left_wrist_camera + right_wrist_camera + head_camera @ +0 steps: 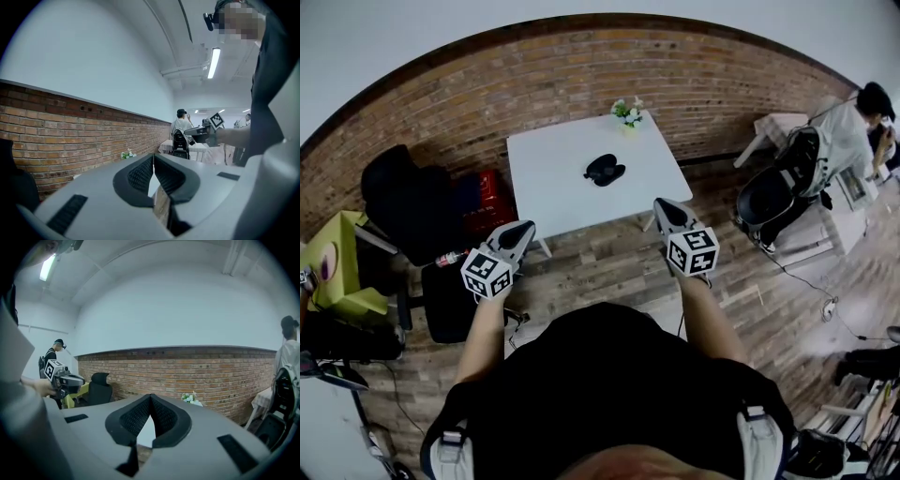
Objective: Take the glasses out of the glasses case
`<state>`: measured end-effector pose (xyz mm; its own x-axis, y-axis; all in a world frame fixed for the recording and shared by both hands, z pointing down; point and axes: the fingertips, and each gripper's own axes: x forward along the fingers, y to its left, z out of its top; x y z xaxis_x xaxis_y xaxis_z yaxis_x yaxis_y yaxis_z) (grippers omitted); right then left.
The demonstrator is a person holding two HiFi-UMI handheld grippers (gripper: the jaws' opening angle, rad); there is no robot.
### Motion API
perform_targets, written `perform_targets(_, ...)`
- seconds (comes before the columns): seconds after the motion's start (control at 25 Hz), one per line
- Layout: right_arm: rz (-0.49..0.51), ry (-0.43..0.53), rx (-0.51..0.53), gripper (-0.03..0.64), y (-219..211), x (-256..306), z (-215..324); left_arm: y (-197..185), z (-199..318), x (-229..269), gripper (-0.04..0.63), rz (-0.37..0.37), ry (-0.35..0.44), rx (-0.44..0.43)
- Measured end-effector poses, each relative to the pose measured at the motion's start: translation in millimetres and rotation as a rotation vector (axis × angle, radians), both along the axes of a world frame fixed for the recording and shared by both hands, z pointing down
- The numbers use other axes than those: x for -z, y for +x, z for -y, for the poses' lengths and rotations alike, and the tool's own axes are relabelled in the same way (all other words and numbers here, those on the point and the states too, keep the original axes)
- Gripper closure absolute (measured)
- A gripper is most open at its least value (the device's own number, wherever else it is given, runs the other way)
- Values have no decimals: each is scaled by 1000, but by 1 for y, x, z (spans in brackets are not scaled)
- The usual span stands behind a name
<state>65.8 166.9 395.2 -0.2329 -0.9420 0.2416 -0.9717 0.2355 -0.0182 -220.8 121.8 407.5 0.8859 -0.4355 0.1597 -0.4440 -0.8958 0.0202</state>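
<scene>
A black glasses case (605, 170) lies closed near the middle of a small white table (553, 187) in the head view. The glasses themselves are not visible. My left gripper (523, 228) hangs in the air short of the table's near left corner, with its jaws pressed together and nothing between them. My right gripper (664, 208) is level with the near right corner, also shut and empty. In the left gripper view the left gripper (153, 157) points along a brick wall. The right gripper (150, 397) faces that wall, with the case hidden behind its jaws.
A small pot of white flowers (627, 112) stands at the table's far edge. A black chair (412, 202) and a red crate (490, 202) sit left of the table, with a yellow-green box (342, 267) further left. At the right, a person (853, 131) stands by a black seat (778, 192).
</scene>
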Motion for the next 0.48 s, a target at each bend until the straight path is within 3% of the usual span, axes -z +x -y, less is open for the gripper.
perform_targets(0.48,-24,-44,-43,603,8,-12,25,8,22,0,580,19,8,-45)
